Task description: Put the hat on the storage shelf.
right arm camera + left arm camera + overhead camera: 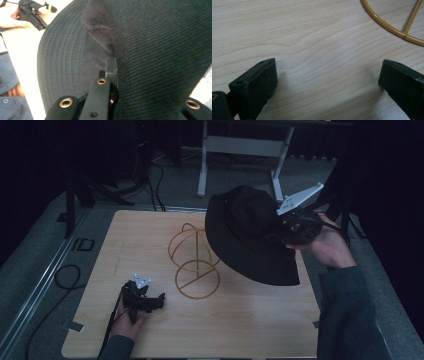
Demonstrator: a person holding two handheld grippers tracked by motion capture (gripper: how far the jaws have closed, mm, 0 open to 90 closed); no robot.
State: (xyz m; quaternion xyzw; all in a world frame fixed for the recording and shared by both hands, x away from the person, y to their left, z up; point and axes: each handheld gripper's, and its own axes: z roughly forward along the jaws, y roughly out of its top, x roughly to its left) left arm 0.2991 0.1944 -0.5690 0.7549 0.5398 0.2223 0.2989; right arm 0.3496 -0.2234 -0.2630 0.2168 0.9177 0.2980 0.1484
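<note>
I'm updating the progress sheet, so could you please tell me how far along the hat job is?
Done: the black hat is picked up, pinched in the right tongs and held off the table. In hand: it hangs above and right of the gold wire stand. Left: setting it over the stand. The left tongs rest open on the table.

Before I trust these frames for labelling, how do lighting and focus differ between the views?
High view: dim and bluish, the black hat nearly merging with the dark surroundings, though the gold wire stand stays readable. Left gripper view: bright and even, wood grain of the table sharp. Right gripper view: hat weave crisp, the pale table behind it washed out.
</note>
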